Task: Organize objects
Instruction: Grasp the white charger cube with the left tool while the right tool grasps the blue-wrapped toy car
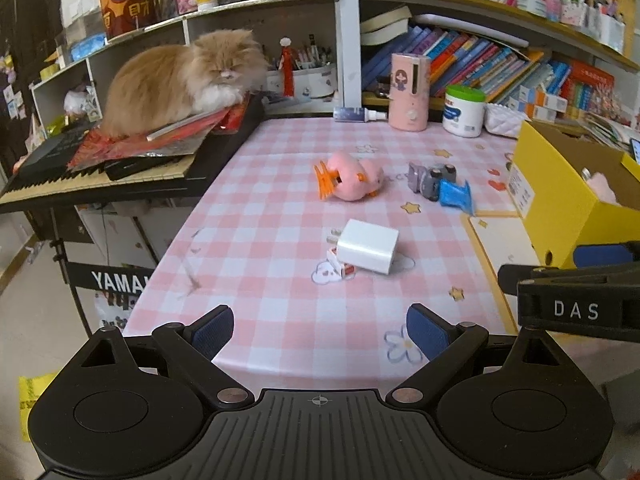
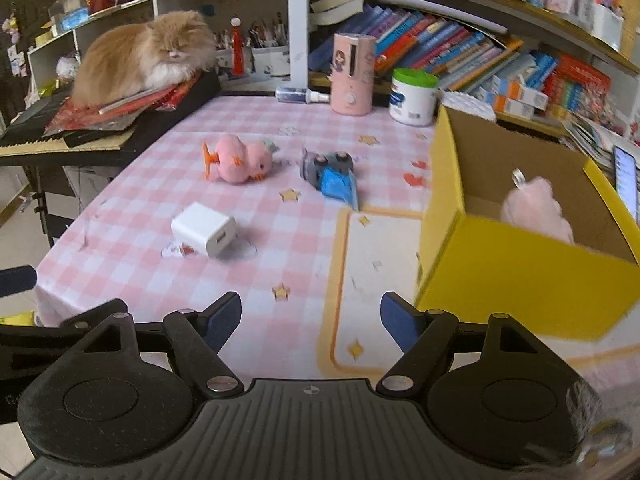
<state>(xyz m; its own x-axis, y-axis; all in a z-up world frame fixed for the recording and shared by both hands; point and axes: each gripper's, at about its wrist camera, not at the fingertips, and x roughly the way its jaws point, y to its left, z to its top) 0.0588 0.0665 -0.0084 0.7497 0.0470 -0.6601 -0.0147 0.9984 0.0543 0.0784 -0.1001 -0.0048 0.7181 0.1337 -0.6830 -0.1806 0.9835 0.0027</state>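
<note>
On the pink checked tablecloth [image 1: 280,220] lie a pink plush duck with orange feet [image 1: 352,178] [image 2: 240,160], a grey toy with a blue packet [image 1: 440,184] [image 2: 332,172] and a white charger block [image 1: 368,246] [image 2: 204,229]. A yellow cardboard box [image 1: 560,200] [image 2: 520,272] stands at the right, with a pink fluffy keychain toy [image 2: 536,212] inside. My left gripper [image 1: 320,334] hangs open over the table's near edge, nothing between its fingers. My right gripper [image 2: 311,320] is open and empty too, just left of the box. It juts into the left wrist view at the right edge.
An orange cat [image 1: 184,76] lies on red papers atop a keyboard [image 1: 100,184] at the table's left. A pink canister [image 1: 409,92], a white tub with a green lid [image 1: 464,110] and a spray bottle [image 1: 360,114] line the back edge. Bookshelves [image 1: 500,60] rise behind.
</note>
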